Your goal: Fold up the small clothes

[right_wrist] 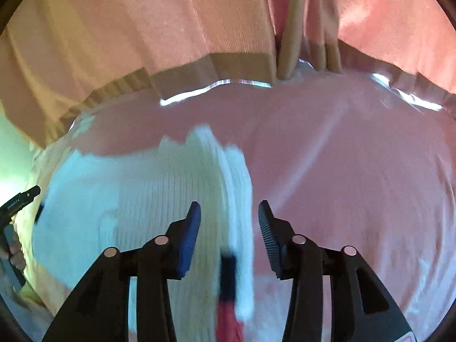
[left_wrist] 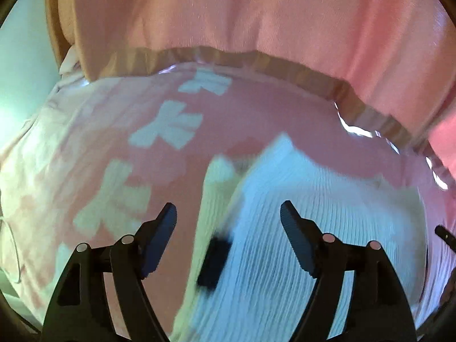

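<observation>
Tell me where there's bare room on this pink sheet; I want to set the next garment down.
Free: the plain pink sheet right of the white ribbed garment, up to the curtain hem. Left of the garment lies printed pink cloth, flat but covered. Crowded: the garment itself, under both claws.

You see both fisheye views bent hard at their dark round rims. Motion blur smears the white ribbed knit garment (left_wrist: 285, 228). Warm pink light tints the pink sheet (right_wrist: 356, 171), and bright glare streaks the crinkled shiny edge (right_wrist: 213, 88).
</observation>
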A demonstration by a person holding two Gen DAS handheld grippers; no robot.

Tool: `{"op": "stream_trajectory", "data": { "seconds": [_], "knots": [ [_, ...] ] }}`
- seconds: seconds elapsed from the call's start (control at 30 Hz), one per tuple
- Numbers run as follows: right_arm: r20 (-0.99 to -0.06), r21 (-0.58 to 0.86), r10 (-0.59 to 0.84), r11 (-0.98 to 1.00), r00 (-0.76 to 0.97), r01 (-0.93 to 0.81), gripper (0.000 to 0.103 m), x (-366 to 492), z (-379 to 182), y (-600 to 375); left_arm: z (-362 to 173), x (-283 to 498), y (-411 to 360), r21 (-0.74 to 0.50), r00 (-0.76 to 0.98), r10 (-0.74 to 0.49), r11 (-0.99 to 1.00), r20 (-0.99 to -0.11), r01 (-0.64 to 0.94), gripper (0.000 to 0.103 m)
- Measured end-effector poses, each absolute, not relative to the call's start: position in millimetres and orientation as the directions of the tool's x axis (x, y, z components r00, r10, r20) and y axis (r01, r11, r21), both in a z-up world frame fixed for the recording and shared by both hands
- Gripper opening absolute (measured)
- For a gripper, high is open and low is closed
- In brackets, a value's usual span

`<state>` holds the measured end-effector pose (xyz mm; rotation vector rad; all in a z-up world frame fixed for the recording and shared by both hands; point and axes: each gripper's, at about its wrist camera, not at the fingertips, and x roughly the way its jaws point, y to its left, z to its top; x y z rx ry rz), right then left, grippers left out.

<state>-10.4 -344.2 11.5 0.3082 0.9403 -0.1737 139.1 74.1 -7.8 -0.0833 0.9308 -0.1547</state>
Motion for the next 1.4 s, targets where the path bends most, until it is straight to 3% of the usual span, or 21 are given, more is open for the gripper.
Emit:
{"op": "stream_trajectory", "data": {
  "seconds": [0.13,0.23,0.4,0.47,0.5,0.53,0.63,0.73,0.87,1.03,1.1,1.17,1.3,1.4],
  "knots": [
    [-0.852,0.223,0.067,0.944,0.519,0.244,0.043,-51.6,-11.3,-326.8,-26.1,104.1,85.1,-0.181,0.534,-0.208,0.978,-0.819,0.102,0.073],
    [-0.863,0.182,0.047,0.958,0.503,0.223,0.049,-74.1,-23.3,-315.3,-37.9,78.9,90.2,-0.196,0.528,-0.219,0.976,-0.820,0.100,0.073],
    [-0.871,0.269,0.126,0.931,0.474,0.248,0.049,-91.4,-44.1,-311.0,-54.1,62.0,100.1,-0.248,0.493,-0.238,0.968,-0.837,0.047,0.072],
    [-0.875,0.270,0.127,0.929,0.467,0.254,0.046,-89.6,-48.6,-309.0,-57.8,66.1,101.5,-0.255,0.481,-0.237,0.967,-0.844,0.028,0.066],
    [-0.876,0.266,0.122,0.929,0.466,0.257,0.040,-89.2,-49.9,-308.2,-58.9,66.8,102.0,-0.255,0.478,-0.237,0.967,-0.846,0.029,0.057],
    [-0.874,0.263,0.120,0.931,0.471,0.252,0.010,-89.9,-49.9,-306.4,-59.3,67.0,102.0,-0.252,0.477,-0.236,0.967,-0.847,0.031,0.044],
    [-0.865,0.230,0.092,0.946,0.494,0.227,0.008,-90.7,-38.9,-302.2,-55.2,66.1,102.4,-0.253,0.467,-0.250,0.966,-0.848,0.057,0.018],
    [-0.818,0.239,0.092,0.952,0.568,0.189,0.007,-106.9,-0.5,-302.1,-36.8,55.0,108.7,-0.246,0.459,-0.258,0.965,-0.850,0.088,0.013],
    [-0.841,0.176,0.057,0.969,0.539,0.172,0.007,-143.5,22.8,-299.8,-16.9,16.9,119.7,-0.204,0.412,-0.249,0.967,-0.876,0.149,0.013],
    [-0.958,0.097,0.034,0.973,0.286,0.210,0.010,-146.7,-48.9,-305.3,-63.6,1.8,127.1,-0.157,0.260,-0.182,0.981,-0.948,0.116,0.018],
    [-0.949,0.129,0.059,0.969,0.310,0.210,0.011,-145.4,-39.5,-306.2,-49.9,-1.0,131.1,-0.162,0.299,-0.182,0.983,-0.937,0.089,0.020],
    [-0.921,0.132,0.041,0.969,0.388,0.210,0.024,-143.3,-14.1,-308.0,-21.0,-1.9,131.1,-0.184,0.379,-0.205,0.979,-0.903,0.090,0.026],
    [-0.857,0.192,0.073,0.964,0.511,0.184,0.038,-111.3,21.7,-313.3,25.2,16.3,105.3,-0.116,0.533,-0.182,0.981,-0.827,0.155,0.059],
    [-0.839,0.188,0.066,0.967,0.541,0.173,0.041,-62.7,19.8,-312.4,32.0,49.7,71.6,-0.058,0.589,-0.160,0.980,-0.792,0.188,0.070]
  ]
}}
